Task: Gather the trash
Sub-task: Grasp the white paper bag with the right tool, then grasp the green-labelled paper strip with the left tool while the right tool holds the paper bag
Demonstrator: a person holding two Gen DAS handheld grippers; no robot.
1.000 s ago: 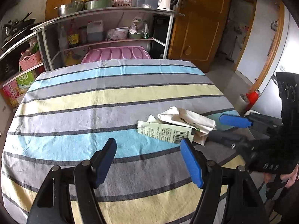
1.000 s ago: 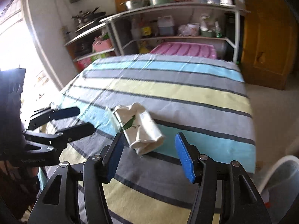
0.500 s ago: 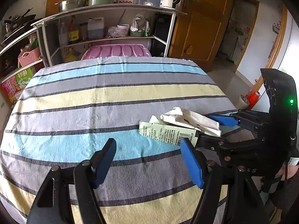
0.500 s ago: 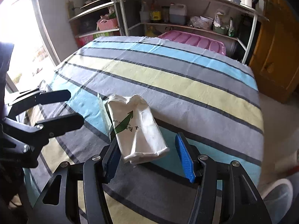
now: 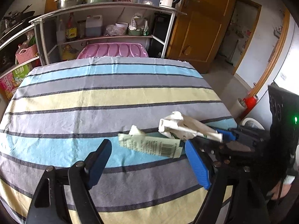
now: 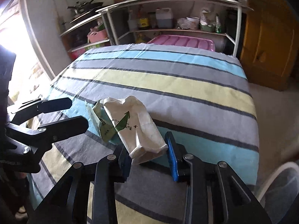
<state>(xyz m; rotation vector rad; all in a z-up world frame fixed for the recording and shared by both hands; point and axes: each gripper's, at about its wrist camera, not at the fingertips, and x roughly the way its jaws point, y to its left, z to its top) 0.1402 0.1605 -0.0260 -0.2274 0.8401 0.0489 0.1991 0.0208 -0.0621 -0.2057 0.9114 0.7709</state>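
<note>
Trash: a crumpled white paper bag with a green arrow print point(image 6: 137, 128) is sitting at the near right part of the striped blue, grey and yellow tablecloth point(image 5: 112, 97), its far end lifting off the cloth.
Second piece: a flat pale green printed wrapper with a barcode point(image 5: 151, 146) is lying just beside the bag, touching it, on the blue stripe.
Right gripper point(image 6: 149, 160): its blue-padded jaws have just been closing and are now pressing on the bag's near end.
Left gripper point(image 5: 149, 164): its jaws have just been opening and are standing wide, gripping nothing, with the wrapper lying just beyond the tips.
Behind the tablecloth: a pink ribbed plastic lid point(image 5: 113, 50) is showing at the far edge, in front of a white metal shelf rack of bottles and pots point(image 5: 104, 18).
</note>
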